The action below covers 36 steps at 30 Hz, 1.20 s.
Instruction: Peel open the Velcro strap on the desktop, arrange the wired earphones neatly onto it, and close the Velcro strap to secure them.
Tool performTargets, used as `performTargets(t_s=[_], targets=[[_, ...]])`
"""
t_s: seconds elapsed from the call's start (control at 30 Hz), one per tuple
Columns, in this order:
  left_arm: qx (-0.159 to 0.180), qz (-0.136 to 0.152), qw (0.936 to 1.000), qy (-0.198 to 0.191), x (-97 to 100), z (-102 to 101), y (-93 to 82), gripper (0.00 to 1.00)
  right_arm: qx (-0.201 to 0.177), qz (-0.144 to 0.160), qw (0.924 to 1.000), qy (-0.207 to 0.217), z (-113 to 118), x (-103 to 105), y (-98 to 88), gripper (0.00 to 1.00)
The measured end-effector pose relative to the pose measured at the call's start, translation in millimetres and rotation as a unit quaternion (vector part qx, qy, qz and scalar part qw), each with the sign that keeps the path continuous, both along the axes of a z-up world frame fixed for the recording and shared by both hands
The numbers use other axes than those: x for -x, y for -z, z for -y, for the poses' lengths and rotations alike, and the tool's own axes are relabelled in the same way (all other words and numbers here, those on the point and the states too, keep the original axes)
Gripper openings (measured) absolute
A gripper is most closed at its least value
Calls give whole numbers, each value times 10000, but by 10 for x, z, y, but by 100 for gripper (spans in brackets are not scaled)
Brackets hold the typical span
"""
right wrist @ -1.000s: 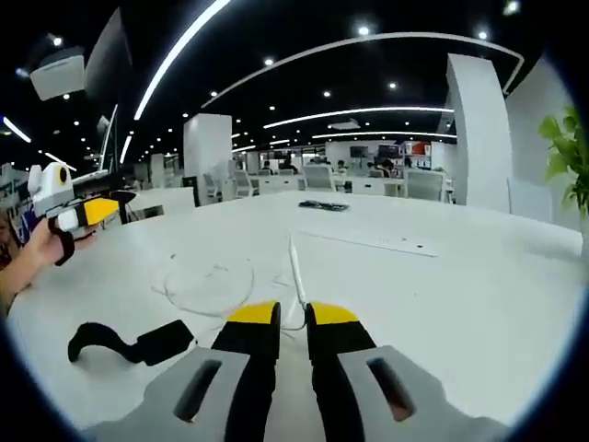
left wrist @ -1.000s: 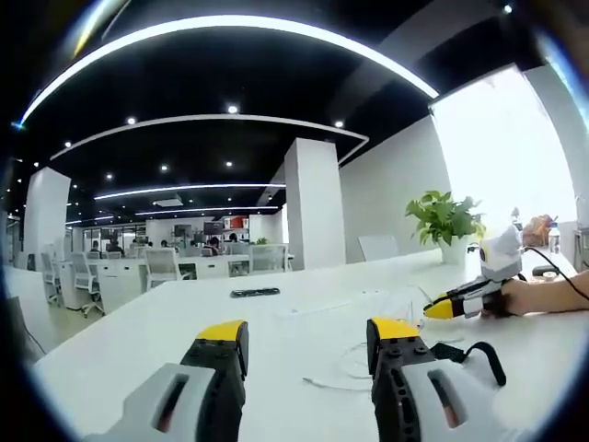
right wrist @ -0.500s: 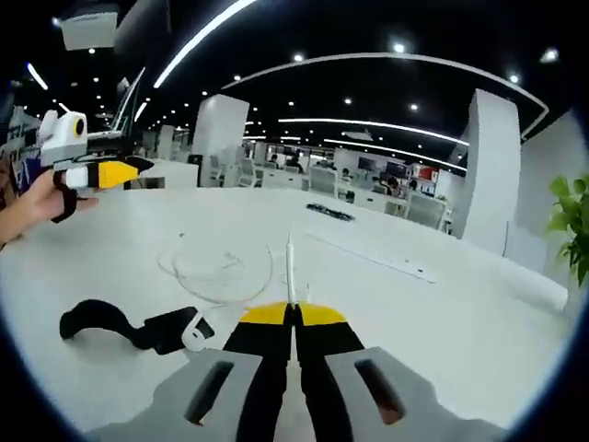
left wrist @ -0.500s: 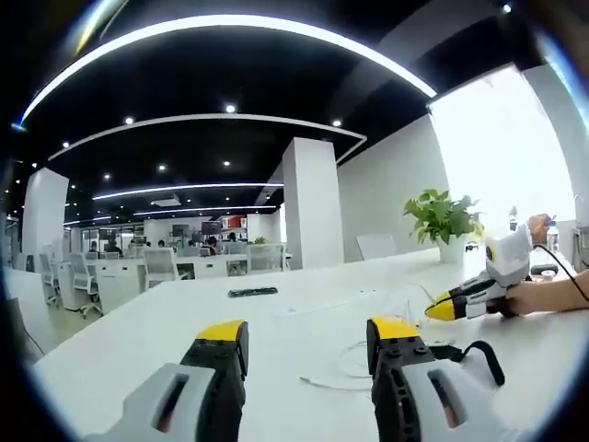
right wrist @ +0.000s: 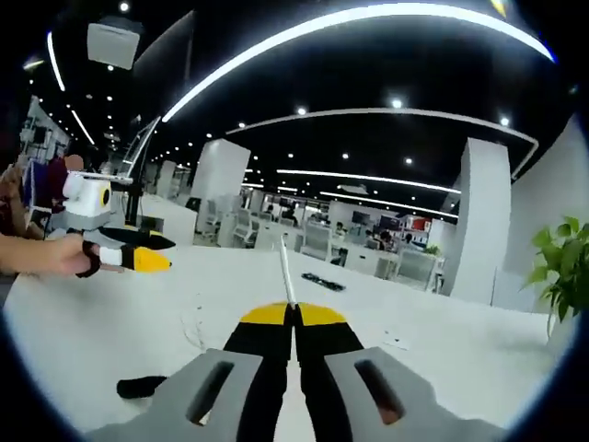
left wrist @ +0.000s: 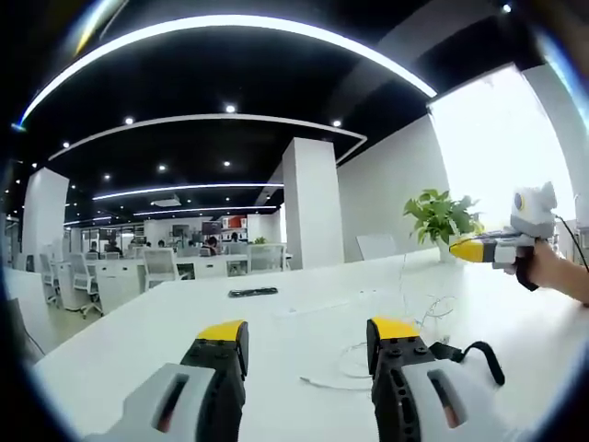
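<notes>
Right gripper view: my right gripper (right wrist: pixel 293 313) pinches the thin white earphone cable (right wrist: pixel 285 273), lifted above the black Velcro strap (left wrist: pixel 471 353); my left gripper (left wrist: pixel 308 333), wide open, is nearer it.

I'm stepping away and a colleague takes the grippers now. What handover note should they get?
Left gripper: open, holding nothing, low over the white desk.
Right gripper: shut on the earphone cable, raised above the desk; cable hangs from it down to the desk.
Velcro strap: black, lying on the desk beside the loose cable loops; whether it is peeled open can't be told.
Done: earphones picked up.
Left: coil earphones onto the strap, close it.
</notes>
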<state>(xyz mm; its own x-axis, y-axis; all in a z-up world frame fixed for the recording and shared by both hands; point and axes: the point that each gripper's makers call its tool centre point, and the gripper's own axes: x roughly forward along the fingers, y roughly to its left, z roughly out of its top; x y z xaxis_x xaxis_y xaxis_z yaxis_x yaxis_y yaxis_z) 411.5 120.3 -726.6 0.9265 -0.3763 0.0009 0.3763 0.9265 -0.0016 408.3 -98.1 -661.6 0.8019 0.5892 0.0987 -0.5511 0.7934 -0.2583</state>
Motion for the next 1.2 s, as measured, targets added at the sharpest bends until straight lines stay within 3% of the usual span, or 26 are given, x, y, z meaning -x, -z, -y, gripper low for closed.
performTargets(t_s=[0.2, 0.5, 0.7, 0.93, 1.1, 1.2], targets=[[-30, 7, 10000, -13, -4, -7, -2, 55, -504, 535, 9971, -187, 33, 297, -516, 4], [92, 54, 9999, -70, 14, -75, -63, 55, -408, 1106, 9919, -481, -215, 789, -1146, 4], [98, 58, 9999, -56, 18, -91, -83, 55, -313, 1219, 9901, -619, -481, 1074, -1519, 4], [231, 105, 9996, -95, 35, -142, -155, 55, -304, 1497, 9847, -834, -633, 1590, -1792, 4], [284, 113, 9995, -32, 46, -79, -169, 55, -222, 1484, 9849, -869, -642, 1741, -1838, 4], [276, 136, 9995, -3, 50, -45, -176, 55, -429, 1403, 9845, -956, -631, 1781, -1850, 4]])
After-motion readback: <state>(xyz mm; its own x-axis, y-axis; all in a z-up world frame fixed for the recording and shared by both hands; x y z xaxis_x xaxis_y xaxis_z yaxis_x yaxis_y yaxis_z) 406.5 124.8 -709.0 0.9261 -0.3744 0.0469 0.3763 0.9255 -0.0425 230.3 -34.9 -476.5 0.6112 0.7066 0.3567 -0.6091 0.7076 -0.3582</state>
